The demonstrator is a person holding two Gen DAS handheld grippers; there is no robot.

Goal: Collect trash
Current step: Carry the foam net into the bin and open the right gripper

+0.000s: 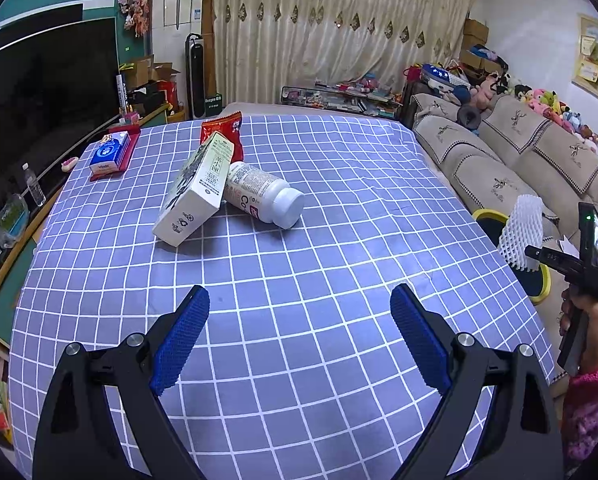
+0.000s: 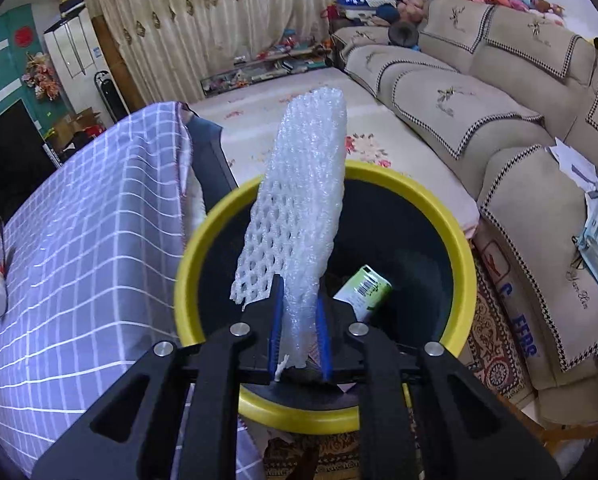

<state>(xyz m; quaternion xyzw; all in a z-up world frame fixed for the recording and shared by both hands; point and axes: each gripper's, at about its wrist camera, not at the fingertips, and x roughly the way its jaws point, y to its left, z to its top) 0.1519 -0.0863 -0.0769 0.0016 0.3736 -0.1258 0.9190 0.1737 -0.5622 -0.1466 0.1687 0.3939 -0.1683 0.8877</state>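
My right gripper point(image 2: 299, 304) is shut on the lower end of a white foam net sleeve point(image 2: 299, 200), which stands up over the mouth of a black bin with a yellow rim point(image 2: 459, 240). A green carton point(image 2: 365, 292) lies inside the bin. The left wrist view shows the same foam net point(image 1: 521, 232) beyond the table's right edge, above the bin point(image 1: 485, 213). My left gripper point(image 1: 301, 292) hangs open over the checked tablecloth point(image 1: 339, 208), holding nothing. Farther out lie a white carton point(image 1: 195, 192), a white bottle point(image 1: 263, 194) on its side and a red snack bag point(image 1: 223, 128).
A blue tissue box point(image 1: 109, 154) rests on a red tray at the table's far left corner. A beige sofa point(image 2: 479, 120) runs along the right, close to the bin. A hand and pink sleeve point(image 1: 591, 380) hold the right gripper. A TV point(image 1: 39, 100) stands left of the table.
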